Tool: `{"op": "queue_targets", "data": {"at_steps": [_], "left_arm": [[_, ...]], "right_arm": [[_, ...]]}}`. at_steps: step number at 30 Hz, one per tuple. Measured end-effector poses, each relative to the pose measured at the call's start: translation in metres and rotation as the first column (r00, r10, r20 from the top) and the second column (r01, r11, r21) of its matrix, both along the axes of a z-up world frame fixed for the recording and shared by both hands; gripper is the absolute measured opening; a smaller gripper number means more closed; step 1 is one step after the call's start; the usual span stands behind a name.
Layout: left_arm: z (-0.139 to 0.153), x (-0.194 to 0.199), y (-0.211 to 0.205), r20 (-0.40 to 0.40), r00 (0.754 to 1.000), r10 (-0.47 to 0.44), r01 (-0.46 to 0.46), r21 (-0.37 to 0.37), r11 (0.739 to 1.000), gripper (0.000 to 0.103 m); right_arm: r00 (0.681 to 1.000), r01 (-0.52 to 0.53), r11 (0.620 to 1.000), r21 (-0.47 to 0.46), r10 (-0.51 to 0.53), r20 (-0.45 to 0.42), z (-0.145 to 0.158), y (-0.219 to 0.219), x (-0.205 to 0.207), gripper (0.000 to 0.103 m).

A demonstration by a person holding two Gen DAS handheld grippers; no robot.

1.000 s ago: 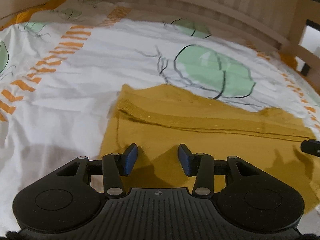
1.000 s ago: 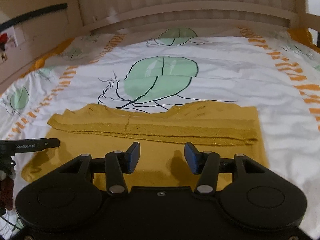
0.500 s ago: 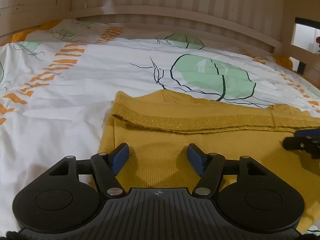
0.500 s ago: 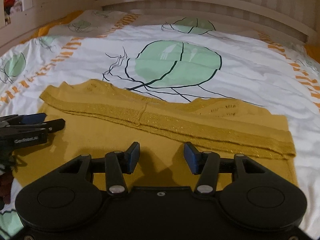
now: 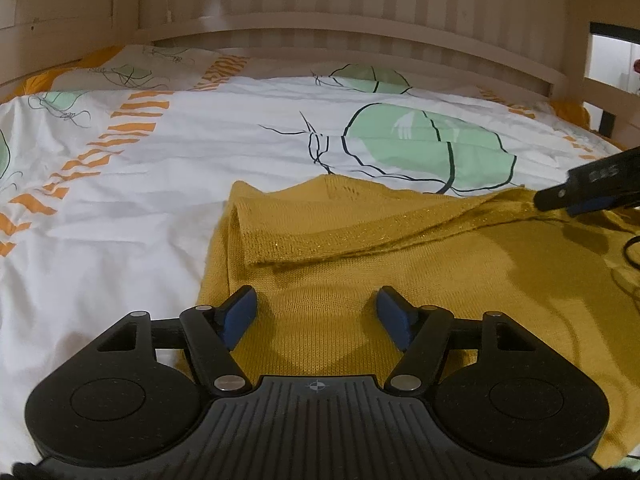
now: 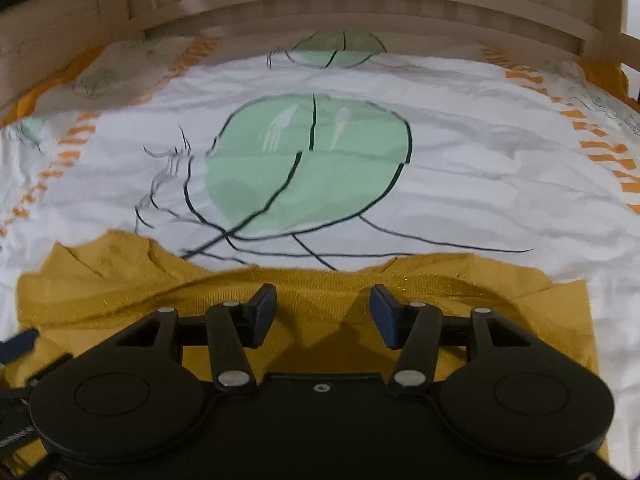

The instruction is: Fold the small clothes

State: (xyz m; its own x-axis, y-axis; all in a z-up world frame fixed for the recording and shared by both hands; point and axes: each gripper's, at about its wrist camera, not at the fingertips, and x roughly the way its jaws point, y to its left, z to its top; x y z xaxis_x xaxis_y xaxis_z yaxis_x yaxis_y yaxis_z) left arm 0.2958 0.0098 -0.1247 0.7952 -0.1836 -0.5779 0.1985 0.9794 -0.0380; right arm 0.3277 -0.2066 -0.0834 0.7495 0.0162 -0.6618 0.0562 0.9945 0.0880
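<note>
A mustard-yellow knit garment [image 5: 400, 264] lies flat on the bed, its far edge folded over into a glittery band [image 5: 340, 240]. My left gripper [image 5: 316, 312] is open and empty, low over the garment's left part. My right gripper [image 6: 323, 312] is open and empty, low over the garment [image 6: 120, 292], close to the folded band [image 6: 420, 280] at its far edge. The right gripper's fingertips [image 5: 592, 192] show at the right edge of the left wrist view. The left gripper's blue tip [image 6: 18, 344] shows at the left edge of the right wrist view.
The white bedsheet [image 5: 160, 184] has green leaf prints and orange dashes. A slatted wooden headboard [image 5: 360, 20] runs along the far side, with wooden side rails [image 6: 48, 60] left and right.
Both grippers have moved forward and lower over the garment. The right gripper now sits near the folded band, whose right part looks slightly lifted and rumpled. Both stay open.
</note>
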Motion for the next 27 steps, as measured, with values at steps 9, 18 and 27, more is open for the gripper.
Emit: {"op": "queue_targets", "data": {"at_steps": [9, 18, 27], "left_arm": [[0.0, -0.001, 0.0, 0.0, 1.0, 0.0, 0.0, 0.0, 1.0, 0.067], [0.0, -0.001, 0.0, 0.001, 1.0, 0.001, -0.001, -0.001, 1.0, 0.067], [0.0, -0.001, -0.002, 0.0, 1.0, 0.001, -0.001, 0.0, 1.0, 0.067]], "right_arm": [[0.976, -0.218, 0.976, -0.016, 0.218, -0.02, 0.006, 0.044, -0.036, 0.059], [0.967, -0.252, 0.968, -0.013, 0.251, -0.049, -0.012, 0.088, 0.034, 0.06], [0.986, -0.168, 0.982, 0.082, 0.167, 0.02, 0.007, 0.057, 0.035, 0.059]]}}
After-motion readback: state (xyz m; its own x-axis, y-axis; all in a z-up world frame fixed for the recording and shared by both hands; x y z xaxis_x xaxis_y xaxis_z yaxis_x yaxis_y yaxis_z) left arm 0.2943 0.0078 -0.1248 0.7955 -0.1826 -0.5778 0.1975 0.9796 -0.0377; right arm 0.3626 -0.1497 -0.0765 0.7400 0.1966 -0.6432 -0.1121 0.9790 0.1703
